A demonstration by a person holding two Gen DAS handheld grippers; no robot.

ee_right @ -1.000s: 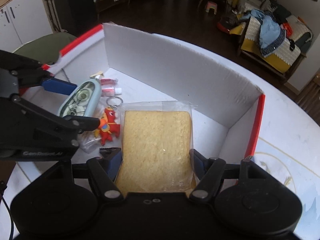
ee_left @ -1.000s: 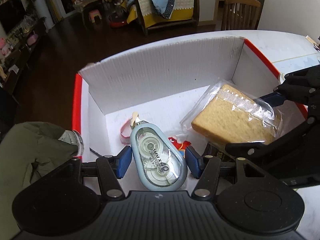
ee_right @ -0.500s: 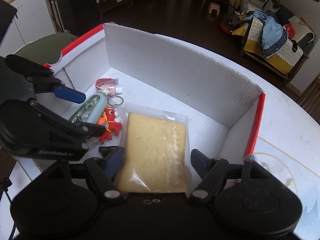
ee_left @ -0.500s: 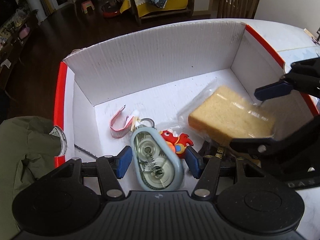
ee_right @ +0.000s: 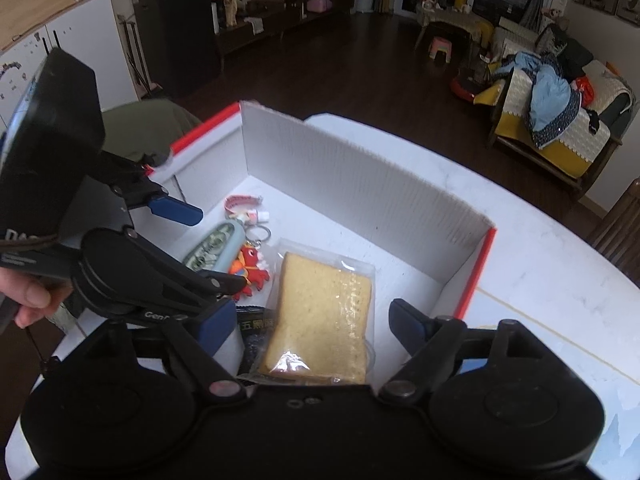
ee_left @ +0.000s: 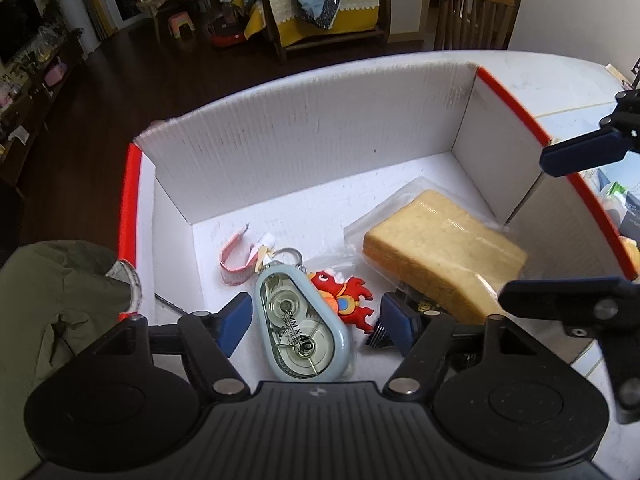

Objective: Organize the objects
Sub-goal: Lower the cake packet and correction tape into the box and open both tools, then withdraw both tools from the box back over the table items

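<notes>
Both tools are letting go now: a second ago the left gripper (ee_left: 314, 322) was pinching the correction tape (ee_left: 302, 320) and the right gripper (ee_right: 310, 322) was pinching the bagged bread (ee_right: 320, 312), and now both things are lying loose in the box (ee_left: 304, 140).

In the left wrist view, the left jaws are opening. The blue pads are sitting on each side of the tape, near the bottom middle of the frame, and are not pressing it. The tape is a smooth, pale blue plastic teardrop with a see-through top and round wheels inside.

Just right of it, a bumpy red rubber dragon keychain (ee_left: 344, 296) is lying, with a shiny metal ring at its top. Up and left of the tape, a pink strap (ee_left: 234, 258) is curling in a loop.

In the right wrist view, the right jaws are opening too, spread wide of the bread at the bottom middle. The bread is a thick, yellow, spongy square in a crinkly clear bag. A dark shiny packet (ee_right: 256, 336) is peeking out under its left edge.

The box is white ribbed cardboard with red edges, and it is sitting on a white bench (ee_right: 540, 264). At the far left of that view, a hand (ee_right: 28, 296) is holding the left tool.
</notes>
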